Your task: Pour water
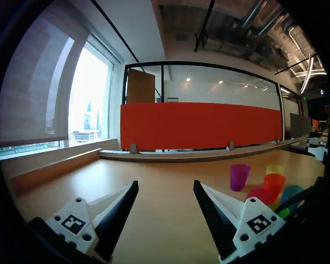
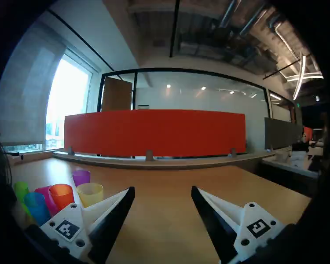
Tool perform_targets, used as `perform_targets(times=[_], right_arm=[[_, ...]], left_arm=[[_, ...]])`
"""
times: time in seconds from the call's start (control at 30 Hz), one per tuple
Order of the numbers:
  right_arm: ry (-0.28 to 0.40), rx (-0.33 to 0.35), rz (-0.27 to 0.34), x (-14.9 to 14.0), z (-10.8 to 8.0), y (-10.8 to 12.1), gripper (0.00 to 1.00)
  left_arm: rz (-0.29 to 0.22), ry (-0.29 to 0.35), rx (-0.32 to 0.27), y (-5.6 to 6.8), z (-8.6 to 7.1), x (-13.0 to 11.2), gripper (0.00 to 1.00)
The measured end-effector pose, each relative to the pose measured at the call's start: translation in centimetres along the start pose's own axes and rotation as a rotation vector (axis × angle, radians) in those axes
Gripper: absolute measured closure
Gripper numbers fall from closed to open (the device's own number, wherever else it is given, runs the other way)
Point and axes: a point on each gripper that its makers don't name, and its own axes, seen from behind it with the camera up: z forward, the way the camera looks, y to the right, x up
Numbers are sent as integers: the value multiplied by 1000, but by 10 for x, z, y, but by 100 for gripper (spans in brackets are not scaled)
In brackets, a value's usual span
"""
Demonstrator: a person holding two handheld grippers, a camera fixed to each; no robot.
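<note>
Hovering over tabletop (image 1: 165, 229), left gripper (image 1: 165, 182) has fingers (image 1: 116, 211) spread wide, empty. Right gripper (image 2: 162, 188) same: wide, empty. Cups (image 1: 273, 184) upright, clustered on tabletop, off to right of left fingers. In right gripper view, cups (image 2: 61, 196) sit left of its fingers. Cluster lies between grippers; neither points at it. Nearer one unclear.

Worktop (image 1: 121, 171): you had a cluster of cups (image 1: 273, 182) standing on it, right of your left gripper (image 1: 165, 185) and left of your right gripper (image 2: 163, 189). Partition (image 1: 200, 125): stood upright along the worktop's far edge, behind the cups. Window (image 1: 88, 105): lay at your left, beside the partition.
</note>
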Motion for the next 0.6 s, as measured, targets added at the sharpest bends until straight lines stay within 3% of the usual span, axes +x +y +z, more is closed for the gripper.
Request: perform_targets(times=[0.6], right_arm=[[-4,3,3,0,0,0,0]], left_arm=[[0,0,0,0,-1,0,7]])
